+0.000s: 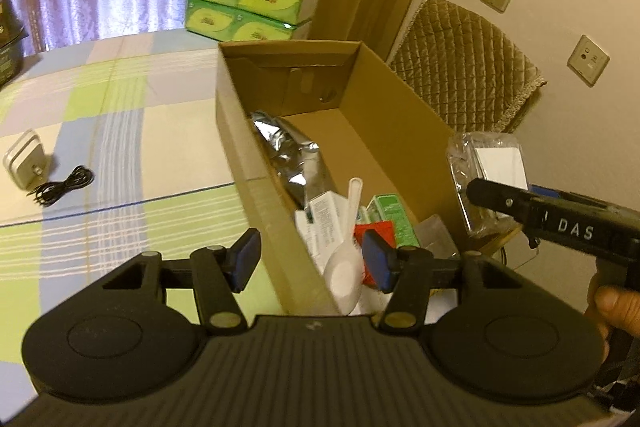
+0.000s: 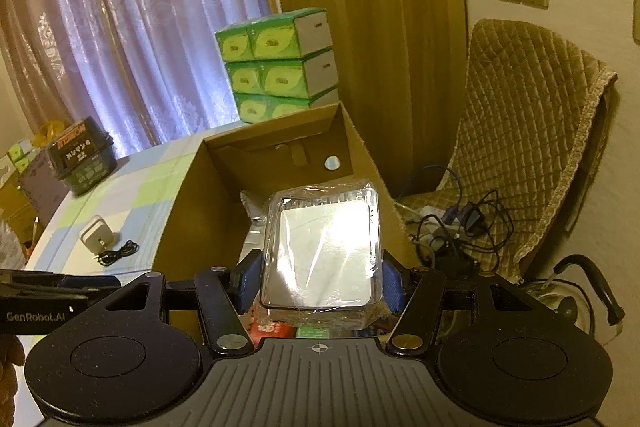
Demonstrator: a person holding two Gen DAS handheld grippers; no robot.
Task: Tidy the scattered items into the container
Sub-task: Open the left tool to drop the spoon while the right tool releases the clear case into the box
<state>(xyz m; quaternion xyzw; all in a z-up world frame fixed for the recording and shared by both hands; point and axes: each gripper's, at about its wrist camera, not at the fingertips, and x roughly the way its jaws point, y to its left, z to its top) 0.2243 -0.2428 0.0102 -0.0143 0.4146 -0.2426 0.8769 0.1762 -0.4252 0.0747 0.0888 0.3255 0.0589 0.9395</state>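
- Left wrist view: my left gripper [image 1: 311, 259] hangs over the near end of the cardboard box [image 1: 240, 131], its fingers apart and holding nothing. Between them I see a white plastic spoon [image 1: 347, 259] lying on the packets already in the box; a silver foil bag [image 1: 288, 151] lies further in. A white charger [image 1: 25, 163] and a black cable [image 1: 64, 185] are still out on the checked tablecloth [image 1: 120, 131], well apart from the box.
- Same view: my right gripper [image 1: 486, 193] comes in from the right with a clear plastic pack [image 1: 490, 163] above the box's right wall.
- Right wrist view: the right gripper [image 2: 320, 283] is clamped on the clear plastic pack [image 2: 322, 251] by its two long sides, over the open cardboard box [image 2: 188, 195].
- Judgement — the pack looks light, glossy and thin-walled, so slippery and liable to buckle. I would hold it at the stiffer rim, squeeze moderately, and release it low.
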